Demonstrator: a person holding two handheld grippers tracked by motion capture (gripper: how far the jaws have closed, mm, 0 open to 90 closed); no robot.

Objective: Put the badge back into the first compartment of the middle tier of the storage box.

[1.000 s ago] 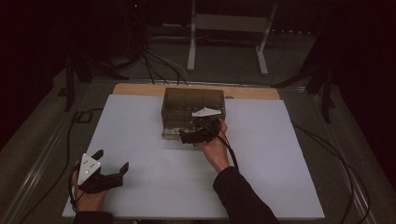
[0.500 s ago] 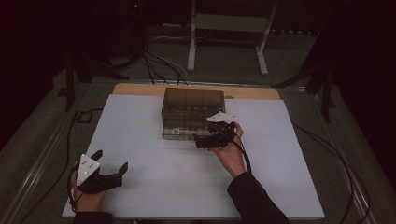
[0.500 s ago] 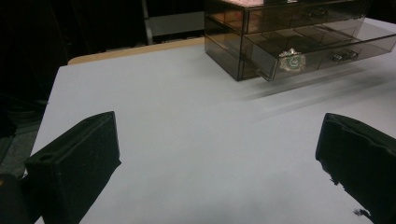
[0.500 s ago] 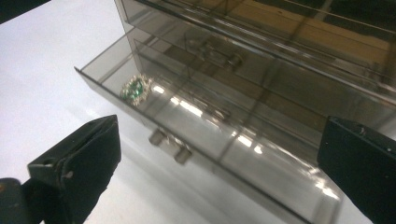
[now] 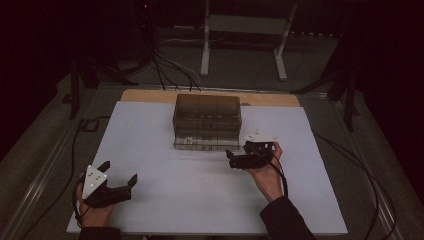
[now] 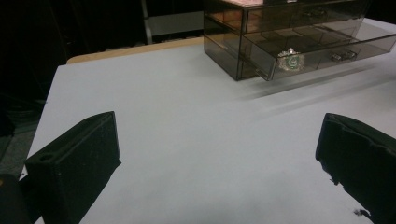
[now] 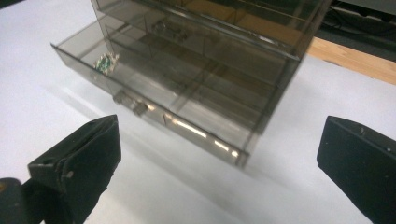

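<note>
Smoky acrylic drawer box (image 5: 207, 121) sits mid-counter, bottom drawer (image 7: 154, 100) pulled out a bit, I think. Right gripper (image 5: 240, 159), jaws spread, hovers just off its front-right corner; left gripper (image 5: 116, 183) rests far off, jaws spread too.

Smoky grey drawer box (image 5: 207, 121), white table (image 5: 150, 130), black grippers.
</note>
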